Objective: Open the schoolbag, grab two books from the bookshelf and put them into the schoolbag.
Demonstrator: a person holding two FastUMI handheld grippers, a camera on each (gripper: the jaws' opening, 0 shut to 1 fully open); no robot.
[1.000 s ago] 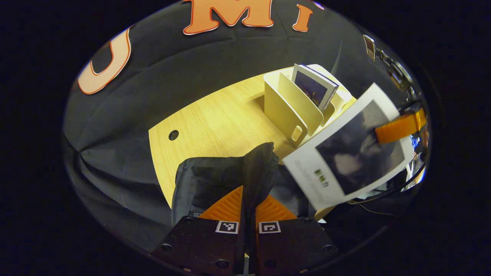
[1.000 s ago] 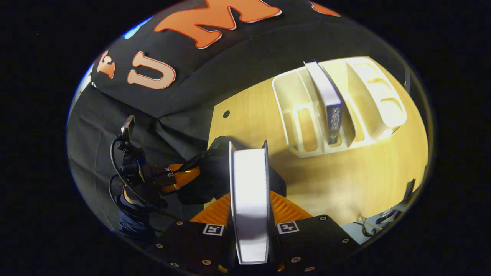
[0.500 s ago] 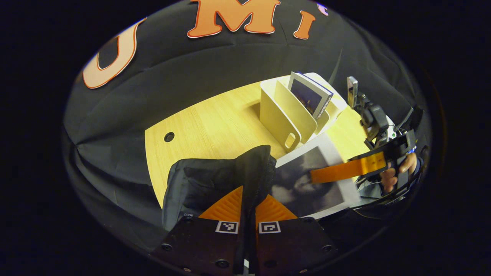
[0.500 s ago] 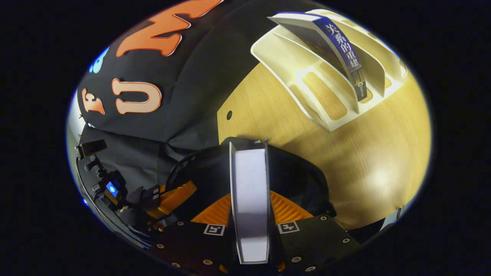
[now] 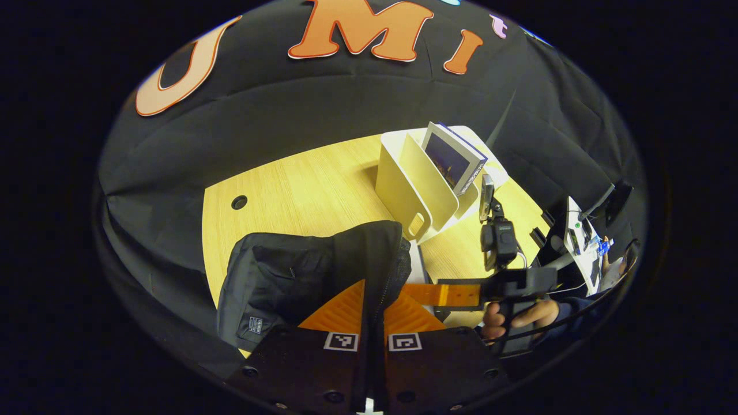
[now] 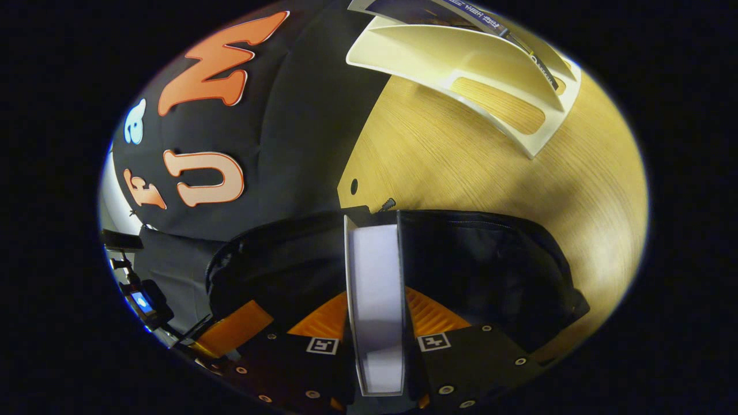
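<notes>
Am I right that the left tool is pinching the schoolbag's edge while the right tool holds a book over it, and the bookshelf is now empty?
Not quite: the bookshelf isn't empty. The left gripper view shows a second book leaning in it. The rest holds: the left tool pinches the schoolbag edge, and the right tool holds a book over it.

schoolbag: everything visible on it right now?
The schoolbag is black, soft fabric, slumped on the wooden table in front of the cream bookshelf. Its mouth gapes open in the right gripper view, with a zip pull at the rim. A small label is sewn low on its side. The left hand-held gripper pinches the raised zippered edge, both fingers pressing on it. The right hand-held gripper holds a white-edged book at the opening.
</notes>
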